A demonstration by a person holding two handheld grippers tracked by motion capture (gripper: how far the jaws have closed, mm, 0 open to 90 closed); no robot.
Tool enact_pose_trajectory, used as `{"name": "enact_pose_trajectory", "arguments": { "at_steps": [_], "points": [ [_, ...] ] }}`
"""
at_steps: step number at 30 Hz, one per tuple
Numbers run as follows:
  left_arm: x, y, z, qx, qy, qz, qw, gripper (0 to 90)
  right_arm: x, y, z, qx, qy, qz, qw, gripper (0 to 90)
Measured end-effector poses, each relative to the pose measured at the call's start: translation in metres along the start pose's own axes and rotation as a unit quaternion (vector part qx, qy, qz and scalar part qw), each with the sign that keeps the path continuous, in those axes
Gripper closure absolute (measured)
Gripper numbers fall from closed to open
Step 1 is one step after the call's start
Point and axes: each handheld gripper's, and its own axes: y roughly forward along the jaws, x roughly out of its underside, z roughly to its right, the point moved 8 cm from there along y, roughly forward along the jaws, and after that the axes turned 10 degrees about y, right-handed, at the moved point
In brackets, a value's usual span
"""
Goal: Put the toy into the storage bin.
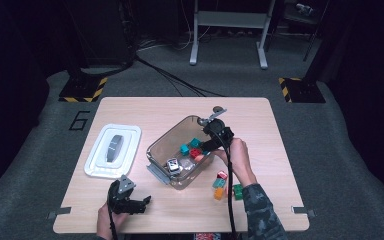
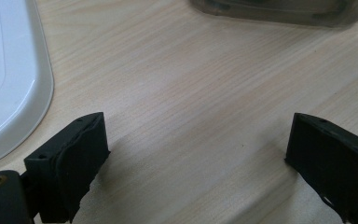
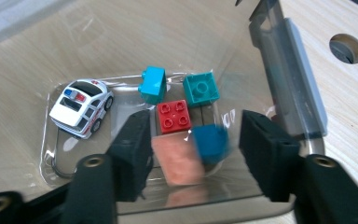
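Bricks, loose and binned, as I read them from my station. My right hand-held gripper (image 3: 193, 154) hangs over the clear plastic bin (image 1: 156, 150), jaws part-spread and pinching nothing. Between and just beyond those jaws, blurred, are a salmon-pink brick (image 3: 178, 158) and a blue brick (image 3: 210, 143); I cannot tell whether either touches a pad or the bin floor. Just beyond them a red four-stud brick (image 3: 174, 115) lies on the bin floor, with a teal brick (image 3: 200, 88) and a lighter turquoise brick (image 3: 152, 84) past it. A toy police car (image 3: 80, 108) sits off to the left of the jaws in the right gripper view, apart from the bricks.

Outside the bin, near my right forearm on the tabletop (image 1: 265, 125), stands a small cluster: red-topped brick (image 1: 222, 175), teal brick under it, orange brick (image 1: 219, 193), green brick (image 1: 238, 191).

My left hand-held gripper (image 2: 196, 154) rests low over bare tabletop, jaws spread wide and holding nothing. The white lid (image 2: 9, 79) lies beside its left jaw; the bin wall is well ahead of it.
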Motion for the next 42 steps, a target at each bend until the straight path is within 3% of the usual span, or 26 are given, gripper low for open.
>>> {"name": "enact_pose_trajectory", "arguments": {
  "at_steps": [11, 20, 33, 42],
  "points": [
    [0.000, 0.000, 0.000, 0.000, 0.000, 0.000, 1.0000, 5.3, 0.006, -0.028, 0.000, -0.021, 0.015, 0.042, 0.9988, 17.0],
    [0.000, 0.000, 0.000, 0.000, 0.000, 0.000, 1.0000, 5.3, 0.026, -0.044, 0.009, -0.014, 0.037, 0.067, 0.9970, 13.3],
    [0.000, 0.000, 0.000, 0.000, 0.000, 0.000, 1.0000, 5.3, 0.084, -0.048, 0.034, 0.006, 0.085, 0.057, 0.9947, 4.3],
    [0.000, 0.000, 0.000, 0.000, 0.000, 0.000, 1.0000, 5.3, 0.127, -0.043, 0.046, 0.015, 0.127, 0.046, 0.9907, 1.1]
  ]
}}
